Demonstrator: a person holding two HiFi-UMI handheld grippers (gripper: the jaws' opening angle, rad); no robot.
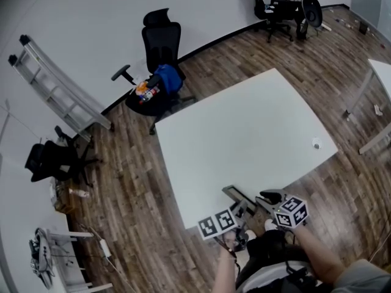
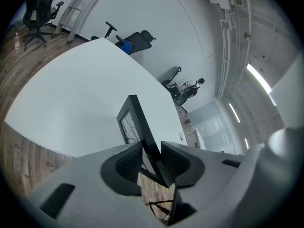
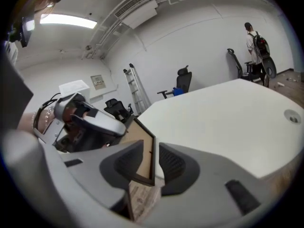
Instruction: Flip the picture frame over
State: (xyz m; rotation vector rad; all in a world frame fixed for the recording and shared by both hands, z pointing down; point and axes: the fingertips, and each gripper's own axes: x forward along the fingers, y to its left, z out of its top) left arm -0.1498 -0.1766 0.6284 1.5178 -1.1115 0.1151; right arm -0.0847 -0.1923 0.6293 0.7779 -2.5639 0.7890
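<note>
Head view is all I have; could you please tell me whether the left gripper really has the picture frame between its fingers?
Observer: Yes, in its own view the left gripper has both fingers against the black edge of the picture frame.
Operator: And the right one, please?
Observer: The right gripper straddles the edge too, but slim gaps show either side; it looks not to be pressing.
Operator: Which face is toward it?
Observer: The brown backing; the glass front shows in the left gripper view.
</note>
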